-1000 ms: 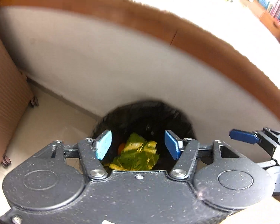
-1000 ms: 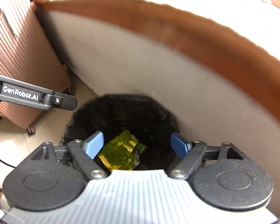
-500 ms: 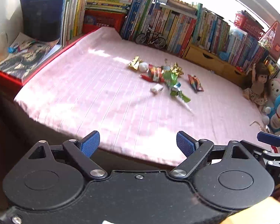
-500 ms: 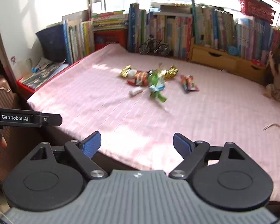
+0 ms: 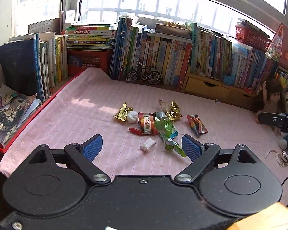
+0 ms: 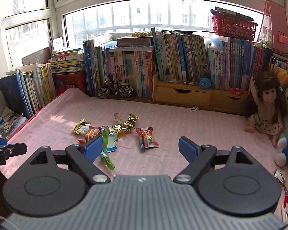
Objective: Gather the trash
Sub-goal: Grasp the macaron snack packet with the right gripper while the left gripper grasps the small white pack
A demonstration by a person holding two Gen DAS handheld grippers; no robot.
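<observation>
Both grippers empty, back over the bed from the bin drop.

Left gripper fingers have just spread wide, nothing between; right gripper likewise apart, empty. Remaining wrappers lie mid-bedspread; next pickup pending.

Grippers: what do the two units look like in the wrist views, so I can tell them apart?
Both have speckled black linkage arms with round black housings, silver pivot screws and blue ribbed finger pads. The left gripper has a plain black centre plate; the right gripper has a grey ridged centre plate with a small white logo. Part of white lettering shows on the left gripper's side in the right wrist view.
</observation>
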